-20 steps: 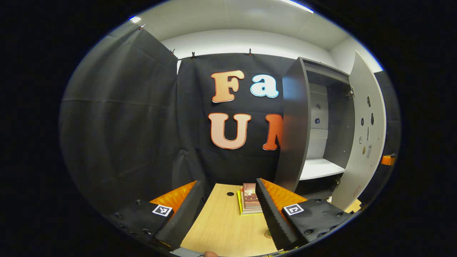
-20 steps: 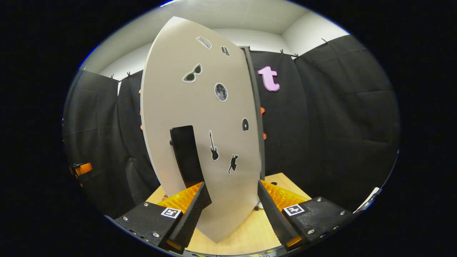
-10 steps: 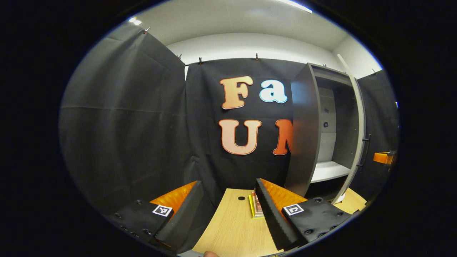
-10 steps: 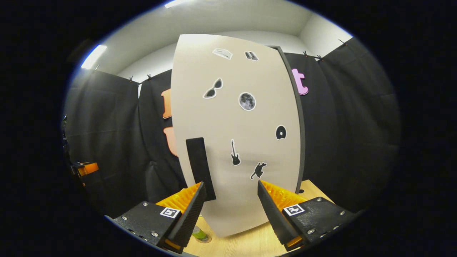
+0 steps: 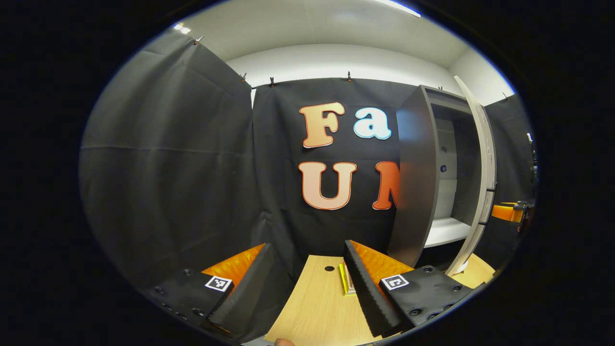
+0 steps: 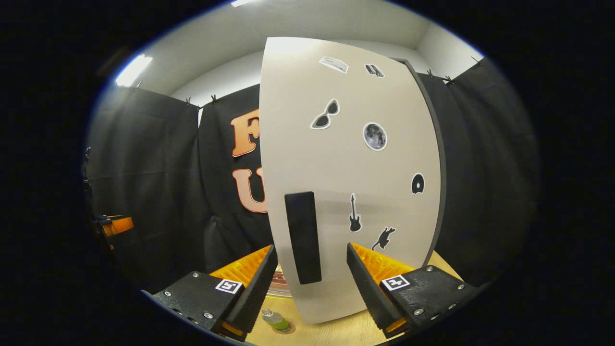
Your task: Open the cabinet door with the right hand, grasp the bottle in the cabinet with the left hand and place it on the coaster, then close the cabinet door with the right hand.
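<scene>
Left gripper (image 5: 305, 283): fingers spread wide, nothing between them; held above the wooden table (image 5: 312, 307). At its 1 o'clock, a stack of books (image 5: 347, 286) lies on the table, partly hidden by the gripper's own finger.

Cabinet (image 5: 418, 178): dark grey, at 2 o'clock in the left gripper view. Its door (image 5: 483, 168) is seen nearly edge-on and stands ajar, leaving a narrow gap through which a pale shelf (image 5: 444, 230) shows. The other gripper appears as a small shape at 3 o'clock, beyond the door.

Right gripper (image 6: 311, 281): fingers wide apart, gripping nothing; facing the outer face of the door (image 6: 346, 168) at 12 o'clock. Whether either finger touches the door cannot be told. The black handle (image 6: 302, 238) runs upright between the two fingers, closer to the one at 7 o'clock. Stickers (image 6: 374, 136) are scattered over the door.

Bottle (image 6: 276, 319): green, pale cap; stands on the coaster (image 6: 283, 330) on the table (image 6: 336, 331), at 6 o'clock in the right gripper view, just beside the door's lower edge.
</scene>
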The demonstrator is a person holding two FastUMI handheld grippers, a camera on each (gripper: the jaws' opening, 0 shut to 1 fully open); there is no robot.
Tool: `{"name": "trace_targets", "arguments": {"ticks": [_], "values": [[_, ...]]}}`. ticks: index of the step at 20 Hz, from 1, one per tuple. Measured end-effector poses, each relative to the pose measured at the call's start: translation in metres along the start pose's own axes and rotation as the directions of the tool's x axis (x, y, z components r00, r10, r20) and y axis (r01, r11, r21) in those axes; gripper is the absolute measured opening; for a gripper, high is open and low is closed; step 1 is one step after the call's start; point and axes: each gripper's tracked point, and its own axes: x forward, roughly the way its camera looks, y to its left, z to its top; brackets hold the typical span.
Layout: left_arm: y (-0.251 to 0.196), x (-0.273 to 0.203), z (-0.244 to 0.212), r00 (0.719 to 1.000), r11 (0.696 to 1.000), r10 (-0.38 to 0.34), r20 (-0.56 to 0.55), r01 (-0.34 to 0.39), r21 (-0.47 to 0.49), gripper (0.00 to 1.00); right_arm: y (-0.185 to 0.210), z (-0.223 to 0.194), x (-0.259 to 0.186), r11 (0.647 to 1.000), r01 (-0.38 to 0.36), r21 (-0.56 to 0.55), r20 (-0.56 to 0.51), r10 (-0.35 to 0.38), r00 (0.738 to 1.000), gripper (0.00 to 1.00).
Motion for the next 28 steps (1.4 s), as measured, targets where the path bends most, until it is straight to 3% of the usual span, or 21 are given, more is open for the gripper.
{"name": "trace_targets", "arguments": {"ticks": [13,28], "values": [[0.045,0.020,0.007,0.999,0.999,0.036,0.001,-0.036,0.010,0.97,-0.004,-0.020,0.048,0.995,0.090,-0.034,-0.043,-0.092,0.995,0.90],[0.071,0.030,0.007,0.996,0.996,0.088,-0.010,-0.088,0.009,0.99,-0.016,-0.026,0.082,0.982,0.184,-0.036,-0.014,-0.185,0.983,0.90]]}}
